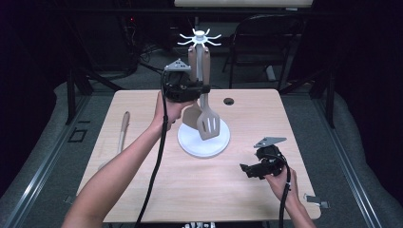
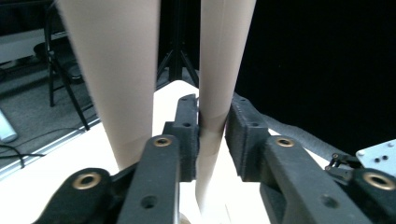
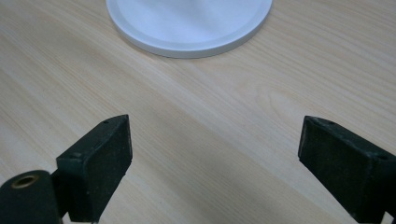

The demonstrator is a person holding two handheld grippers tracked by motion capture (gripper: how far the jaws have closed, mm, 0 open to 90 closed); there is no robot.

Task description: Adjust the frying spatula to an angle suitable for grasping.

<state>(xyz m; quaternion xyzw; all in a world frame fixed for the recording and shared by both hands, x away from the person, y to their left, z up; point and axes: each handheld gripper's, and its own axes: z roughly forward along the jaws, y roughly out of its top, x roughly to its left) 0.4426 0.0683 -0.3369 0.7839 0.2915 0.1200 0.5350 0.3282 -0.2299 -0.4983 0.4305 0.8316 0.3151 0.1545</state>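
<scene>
A white utensil stand (image 1: 200, 38) with a ring of hooks on top rises from a round white base (image 1: 190, 142) at the middle of the table. Two beige utensils hang from it: a slotted spatula (image 1: 208, 122) and a solid turner (image 1: 192, 116). My left gripper (image 1: 203, 88) is raised at the spatula's handle (image 2: 219, 56), which runs between its pads (image 2: 189, 126); a thin gap shows on one side, so the jaws stand open around it. The turner's handle (image 2: 121, 70) hangs just beside. My right gripper (image 1: 247, 170) hovers low over the table (image 3: 210, 121), open wide, with nothing between its fingers, near the base (image 3: 187, 23).
A beige spoon (image 1: 122, 133) lies on the table's left side. A cable hole (image 1: 229, 101) sits behind the stand. A black chair (image 1: 266, 42) stands beyond the far edge. Bare wood lies between the base and the near edge.
</scene>
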